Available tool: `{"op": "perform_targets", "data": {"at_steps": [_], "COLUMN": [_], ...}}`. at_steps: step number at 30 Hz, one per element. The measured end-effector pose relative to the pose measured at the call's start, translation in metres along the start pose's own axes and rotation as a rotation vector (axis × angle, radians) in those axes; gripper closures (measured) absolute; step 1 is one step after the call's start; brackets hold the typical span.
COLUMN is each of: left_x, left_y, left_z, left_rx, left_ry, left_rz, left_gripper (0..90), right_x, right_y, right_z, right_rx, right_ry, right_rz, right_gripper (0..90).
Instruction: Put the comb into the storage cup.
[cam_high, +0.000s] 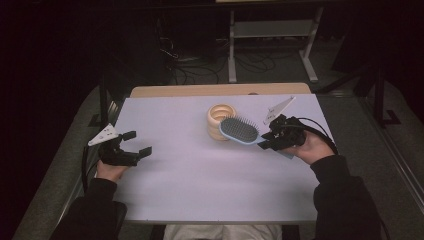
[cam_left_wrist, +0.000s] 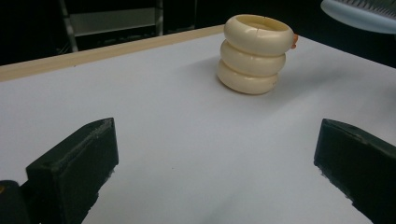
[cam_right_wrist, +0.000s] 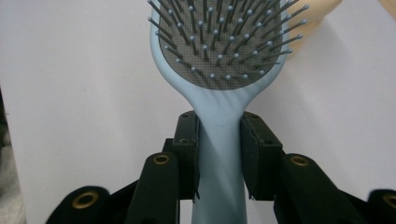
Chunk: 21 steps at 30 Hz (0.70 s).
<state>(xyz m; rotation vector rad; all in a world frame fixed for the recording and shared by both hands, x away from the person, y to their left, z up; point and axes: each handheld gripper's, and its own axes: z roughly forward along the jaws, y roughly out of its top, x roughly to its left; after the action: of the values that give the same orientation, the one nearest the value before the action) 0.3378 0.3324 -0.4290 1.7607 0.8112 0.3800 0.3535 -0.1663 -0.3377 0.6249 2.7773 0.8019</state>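
- Clearly, the hairbrush (cam_right_wrist: 219, 42) was pale blue, with an oval head, a dark grey cushion and dark pins tipped with small pale balls.
- My right claw (cam_high: 272, 137) was clamped on its handle, one black jaw pressed against each side just below the neck.
- From the high view, the hairbrush hung above the worktop (cam_high: 200, 170) at the right, bristles up, its head next to the cream ring stack (cam_high: 220, 121) and partly overlapping it.
- My left claw (cam_high: 131, 145) sat near the left edge, jaws wide apart and holding nothing.
- My right gripper view gave the grip and the pins close up, which the high view left too small to read.
- My left gripper view showed the cream ring stack (cam_left_wrist: 253, 53) as three rings piled up, standing well apart from my jaws, with the edge of the hairbrush (cam_left_wrist: 359, 14) at the top right corner.
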Motion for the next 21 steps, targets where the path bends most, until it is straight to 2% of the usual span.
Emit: {"op": "perform_targets", "data": {"at_steps": [14,21], "left_x": [0.0,-0.001], "left_y": [0.0,0.002], "left_z": [-0.001,0.0], "left_rx": [-0.007,0.007], "left_ry": [-0.003,0.0], "left_rz": [0.001,0.006], "left_gripper": [0.0,0.0], "right_x": [0.002,0.003], "right_y": [0.025,0.034], "right_z": [-0.014,-0.015], "right_rx": [-0.027,-0.033], "right_ry": [-0.029,-0.033], "right_rz": [-0.032,-0.045], "right_gripper": [67.9,67.9]}}
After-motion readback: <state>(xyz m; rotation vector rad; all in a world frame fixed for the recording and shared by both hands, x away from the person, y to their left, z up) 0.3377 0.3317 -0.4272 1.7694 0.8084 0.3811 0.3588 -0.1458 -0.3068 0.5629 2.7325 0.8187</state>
